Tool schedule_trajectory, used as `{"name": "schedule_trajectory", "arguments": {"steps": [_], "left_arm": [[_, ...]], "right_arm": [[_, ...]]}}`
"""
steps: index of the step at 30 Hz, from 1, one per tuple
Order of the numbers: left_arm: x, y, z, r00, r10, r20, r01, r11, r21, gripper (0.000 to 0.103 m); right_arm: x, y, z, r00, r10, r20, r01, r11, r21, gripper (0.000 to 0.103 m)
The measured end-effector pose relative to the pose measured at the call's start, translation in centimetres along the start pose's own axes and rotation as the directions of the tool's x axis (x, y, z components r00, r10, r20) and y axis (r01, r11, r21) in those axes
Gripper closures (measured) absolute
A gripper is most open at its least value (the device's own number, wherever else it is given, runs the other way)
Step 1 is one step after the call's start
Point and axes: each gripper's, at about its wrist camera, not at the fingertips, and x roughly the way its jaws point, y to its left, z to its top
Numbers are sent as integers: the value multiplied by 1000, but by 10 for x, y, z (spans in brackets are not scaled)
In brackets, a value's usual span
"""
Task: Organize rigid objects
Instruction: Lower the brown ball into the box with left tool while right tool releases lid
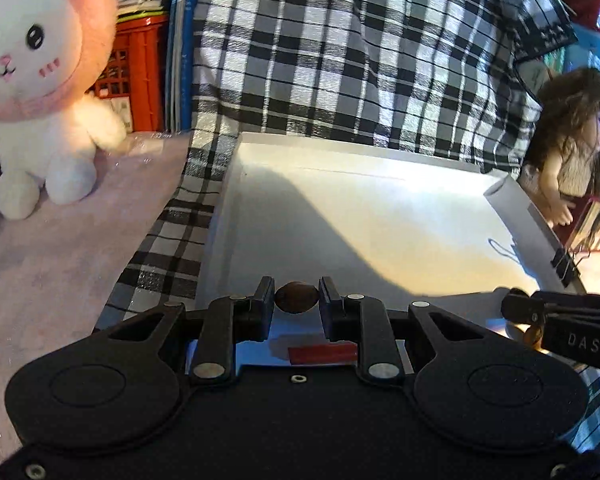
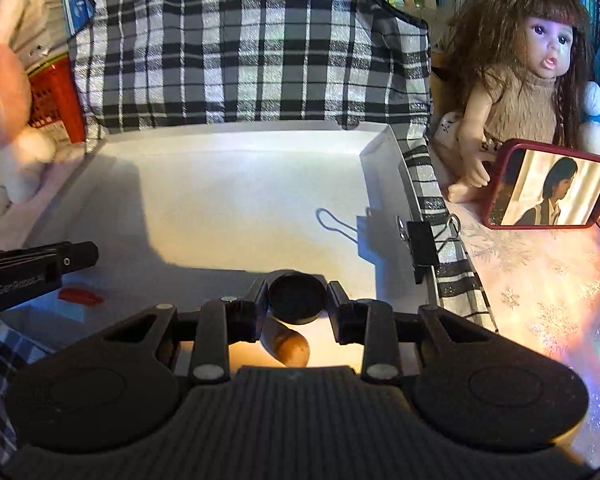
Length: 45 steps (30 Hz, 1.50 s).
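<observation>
My left gripper (image 1: 297, 298) is shut on a small brown oval object (image 1: 297, 297), held over the near edge of a white tray (image 1: 340, 216). My right gripper (image 2: 297, 300) is shut on a black round lid-like disc (image 2: 297, 298) over the tray's near right part (image 2: 220, 208). A brown rounded object (image 2: 290, 346) lies on the tray just under the right gripper. A small red piece (image 2: 80, 295) lies at the tray's near left, also showing in the left wrist view (image 1: 322, 353). The right gripper's finger (image 1: 556, 316) enters the left view from the right.
A black binder clip (image 2: 422, 246) grips the tray's right wall. A plaid cloth (image 2: 240, 40) lies under and behind the tray. A pink-and-white plush (image 1: 40, 80) stands at left. A doll (image 2: 528, 60) and a red-framed picture (image 2: 550, 188) stand at right.
</observation>
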Motion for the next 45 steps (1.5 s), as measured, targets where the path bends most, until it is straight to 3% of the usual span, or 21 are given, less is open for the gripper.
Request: {"name": "schedule_trajectory", "arguments": {"steps": [10,11,13,15,17,21,30,38,45], "left_arm": [[4,-9,-6,998,47,33,-50,995,86,79],[3,-11,-7,998,55,39,-58,994,97,79],[1,-14,-8,997,62,40,-66,992,111,73],[-4,-15,-9,998,48,43,-52,993,103,59],[-13,-14,-11,998,25,57,-31,995,94,56],[-34,-18,-14,998,8,69,-14,996,85,46],[-97,-31,-34,992,-3,130,-20,985,173,36],[-156,-37,-57,979,-26,200,-15,980,200,28],[-192,-40,-81,973,-24,228,-22,979,200,26]], "right_arm": [[5,2,1,1000,-5,7,5,1000,-22,66],[5,2,2,1000,-5,13,5,1000,-27,62],[2,2,4,1000,0,23,1,999,-33,60],[-3,1,3,999,6,32,-5,1000,-21,49],[-11,1,1,999,15,49,-13,1000,-23,48],[-29,1,-4,997,16,81,-13,999,-36,40],[-84,4,-12,984,27,177,-9,994,-105,24],[-125,9,-38,967,84,241,-50,988,-143,18],[-155,14,-76,957,92,277,-25,971,-236,14]]}}
